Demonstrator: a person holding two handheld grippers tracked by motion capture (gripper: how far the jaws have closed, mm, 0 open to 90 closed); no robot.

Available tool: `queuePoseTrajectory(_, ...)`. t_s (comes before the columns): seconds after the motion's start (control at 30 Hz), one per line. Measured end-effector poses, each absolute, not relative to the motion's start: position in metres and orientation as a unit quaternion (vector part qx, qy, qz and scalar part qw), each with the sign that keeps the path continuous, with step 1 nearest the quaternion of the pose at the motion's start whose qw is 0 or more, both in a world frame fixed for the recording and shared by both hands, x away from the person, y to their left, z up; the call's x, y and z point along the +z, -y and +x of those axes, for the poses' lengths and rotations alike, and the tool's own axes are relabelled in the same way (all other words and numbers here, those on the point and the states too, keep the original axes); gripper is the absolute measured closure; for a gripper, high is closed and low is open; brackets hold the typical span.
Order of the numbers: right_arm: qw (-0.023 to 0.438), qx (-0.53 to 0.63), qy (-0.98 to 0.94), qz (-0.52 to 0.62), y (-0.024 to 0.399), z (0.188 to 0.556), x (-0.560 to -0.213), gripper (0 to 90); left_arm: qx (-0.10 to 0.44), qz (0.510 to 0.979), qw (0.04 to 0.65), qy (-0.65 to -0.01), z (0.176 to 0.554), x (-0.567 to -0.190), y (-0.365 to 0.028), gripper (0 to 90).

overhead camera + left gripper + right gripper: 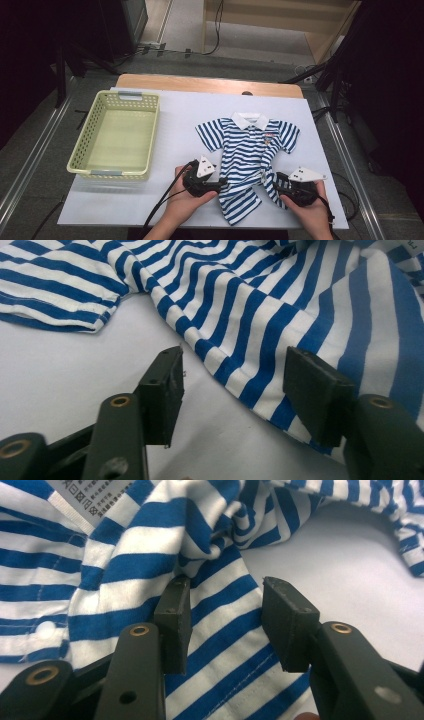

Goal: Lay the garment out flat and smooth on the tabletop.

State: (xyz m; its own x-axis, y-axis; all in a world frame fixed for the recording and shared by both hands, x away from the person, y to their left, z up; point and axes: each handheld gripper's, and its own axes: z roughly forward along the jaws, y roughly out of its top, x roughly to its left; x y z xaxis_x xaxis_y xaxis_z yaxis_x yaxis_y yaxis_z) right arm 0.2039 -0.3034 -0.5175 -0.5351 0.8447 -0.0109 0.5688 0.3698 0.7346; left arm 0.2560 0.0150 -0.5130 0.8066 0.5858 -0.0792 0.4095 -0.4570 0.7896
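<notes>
While both jaws stand parted around its hem, the left hand-held gripper (pixel 232 377) should pinch the soft, limp striped polo shirt (pixel 280 305) there.

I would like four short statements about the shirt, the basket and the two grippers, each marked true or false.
1. The striped polo shirt lies inside the basket. False: it lies on the white board, right of the green basket.
2. The basket holds nothing. True.
3. The left gripper has open jaws at the shirt's edge. True.
4. The right gripper is shut tight on the collar. False: its jaws stand apart over the lower part.
</notes>
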Motion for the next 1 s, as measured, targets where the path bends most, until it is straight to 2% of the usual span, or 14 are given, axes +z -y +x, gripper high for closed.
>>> queuePoseTrajectory(0.17, 0.240, 0.389, -0.769, 0.447, 0.305, 0.194, -0.498, 57.0, 0.100, 0.856, 0.420, -0.283, 0.256, -0.514, -0.012, 52.6)
queuePoseTrajectory(0.23, 0.240, 0.414, -0.758, 0.443, 0.303, 0.187, -0.490, 57.5, 0.099, 0.858, 0.416, -0.284, 0.256, -0.514, -0.011, 55.1)
queuePoseTrajectory(0.33, 0.210, 0.453, -0.763, 0.411, 0.291, 0.181, -0.483, 54.5, 0.096, 0.860, 0.414, -0.283, 0.257, -0.514, -0.011, 56.2)
queuePoseTrajectory(0.47, 0.231, 0.405, -0.789, 0.399, 0.266, 0.181, -0.491, 52.4, 0.094, 0.861, 0.411, -0.286, 0.257, -0.514, -0.011, 58.0)
queuePoseTrajectory(0.5, 0.238, 0.390, -0.793, 0.404, 0.263, 0.184, -0.497, 54.5, 0.094, 0.860, 0.410, -0.288, 0.258, -0.515, -0.011, 59.1)
queuePoseTrajectory(0.63, 0.246, 0.368, -0.790, 0.424, 0.269, 0.187, -0.501, 77.4, 0.090, 0.867, 0.396, -0.290, 0.259, -0.516, -0.008, 61.0)
queuePoseTrajectory(0.7, 0.235, 0.374, -0.785, 0.434, 0.278, 0.189, -0.500, 83.3, 0.090, 0.867, 0.395, -0.291, 0.260, -0.515, -0.008, 61.7)
queuePoseTrajectory(1.0, 0.204, 0.431, -0.720, 0.504, 0.336, 0.193, -0.493, 84.0, 0.086, 0.865, 0.396, -0.297, 0.261, -0.516, -0.009, 63.8)
